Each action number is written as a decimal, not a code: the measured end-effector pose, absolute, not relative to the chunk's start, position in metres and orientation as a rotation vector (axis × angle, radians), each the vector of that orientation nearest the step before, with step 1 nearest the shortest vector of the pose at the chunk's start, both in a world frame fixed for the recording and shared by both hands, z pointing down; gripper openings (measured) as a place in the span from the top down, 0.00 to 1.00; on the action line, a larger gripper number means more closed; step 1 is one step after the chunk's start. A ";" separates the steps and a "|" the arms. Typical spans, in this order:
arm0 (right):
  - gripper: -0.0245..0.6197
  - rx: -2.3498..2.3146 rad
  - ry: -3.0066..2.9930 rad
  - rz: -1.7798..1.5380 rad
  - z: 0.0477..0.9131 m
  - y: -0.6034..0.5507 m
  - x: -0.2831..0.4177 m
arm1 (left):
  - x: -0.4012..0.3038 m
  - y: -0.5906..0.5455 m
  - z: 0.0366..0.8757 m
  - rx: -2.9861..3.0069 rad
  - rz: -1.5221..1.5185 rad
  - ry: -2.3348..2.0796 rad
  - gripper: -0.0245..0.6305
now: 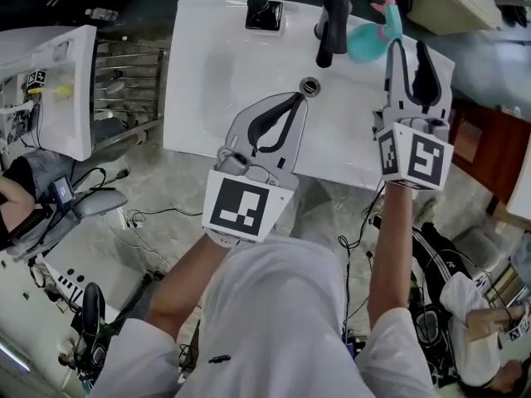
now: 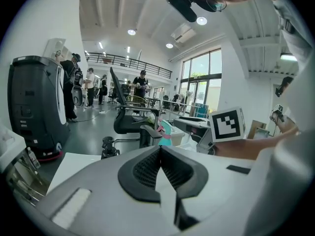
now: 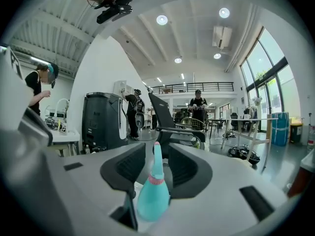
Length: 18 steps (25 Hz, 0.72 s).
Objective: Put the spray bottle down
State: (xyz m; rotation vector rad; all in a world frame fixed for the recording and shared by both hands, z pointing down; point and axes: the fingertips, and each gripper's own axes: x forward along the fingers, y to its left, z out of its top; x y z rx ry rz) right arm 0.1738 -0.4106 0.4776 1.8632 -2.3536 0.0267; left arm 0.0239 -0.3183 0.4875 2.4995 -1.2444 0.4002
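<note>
Right gripper (image 1: 410,56): jaws spread, nothing gripped.
Spray bottle (image 3: 153,195): stood upright between those jaws, at the far right of the basin (image 1: 216,73).
Left gripper (image 2: 160,154): jaws together, nothing held.
Risk: the bottle could be tipped if clipped by a jaw during withdrawal.

Legible words, brands, numbers: none.
Coded signs only: a black-and-white square marker on the left gripper cube (image 1: 246,206); markers of the same kind on the right gripper cube (image 1: 417,157); one small marker on the white unit (image 1: 35,79) at far left. None carries lettering.
</note>
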 end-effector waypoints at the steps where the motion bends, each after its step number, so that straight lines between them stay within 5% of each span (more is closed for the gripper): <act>1: 0.78 1.866 -2.353 0.020 0.472 -0.405 0.175 | 0.025 -0.315 0.484 2.505 0.392 -1.246 0.96; 18: 0.94 1.839 -2.316 0.068 0.392 -0.287 0.173 | 0.002 -0.261 0.422 2.555 0.355 -1.295 0.96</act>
